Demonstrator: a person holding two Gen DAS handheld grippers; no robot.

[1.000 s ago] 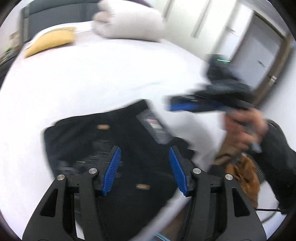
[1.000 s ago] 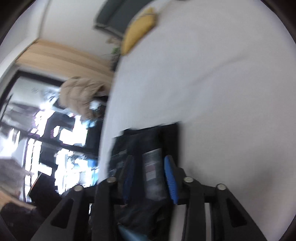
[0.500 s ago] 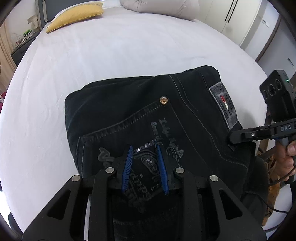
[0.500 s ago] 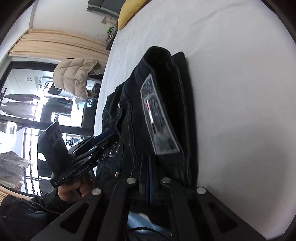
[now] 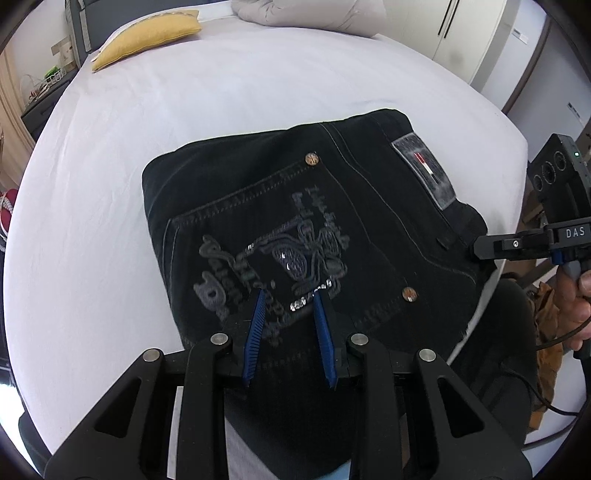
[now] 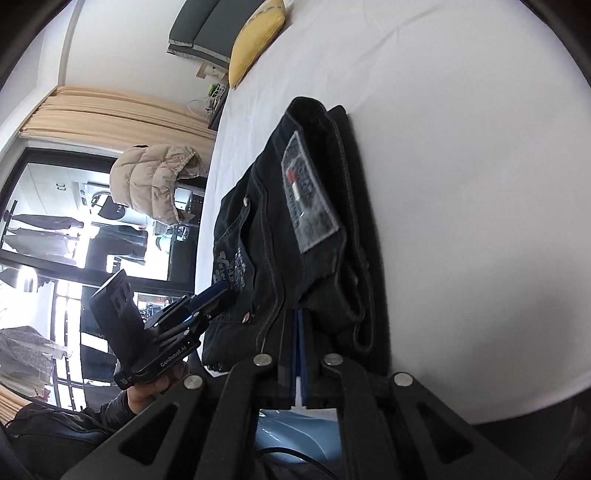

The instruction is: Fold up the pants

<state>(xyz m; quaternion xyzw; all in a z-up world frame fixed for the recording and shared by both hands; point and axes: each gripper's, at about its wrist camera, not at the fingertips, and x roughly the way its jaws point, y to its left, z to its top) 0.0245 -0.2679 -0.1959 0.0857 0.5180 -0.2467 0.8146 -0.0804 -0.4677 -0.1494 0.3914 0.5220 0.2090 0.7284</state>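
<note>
Black jeans lie folded in a compact stack on the white bed, back pocket embroidery and grey waist patch facing up. My left gripper hovers over the near edge of the stack, jaws partly open with nothing between them. In the right wrist view the jeans fill the middle. My right gripper has its blue pads pressed together at the waistband end of the stack; it touches the denim edge but no cloth shows between the pads. It also shows at the right edge of the left wrist view.
The white bed sheet stretches beyond the jeans. A yellow pillow and a rolled white duvet lie at the head. White wardrobe doors stand on the right. A nightstand stands left.
Both grippers came down to the folded jeans. The left jaws narrowed from wide open. The right gripper closed at the waistband end half a second ago and has hardly moved since.
</note>
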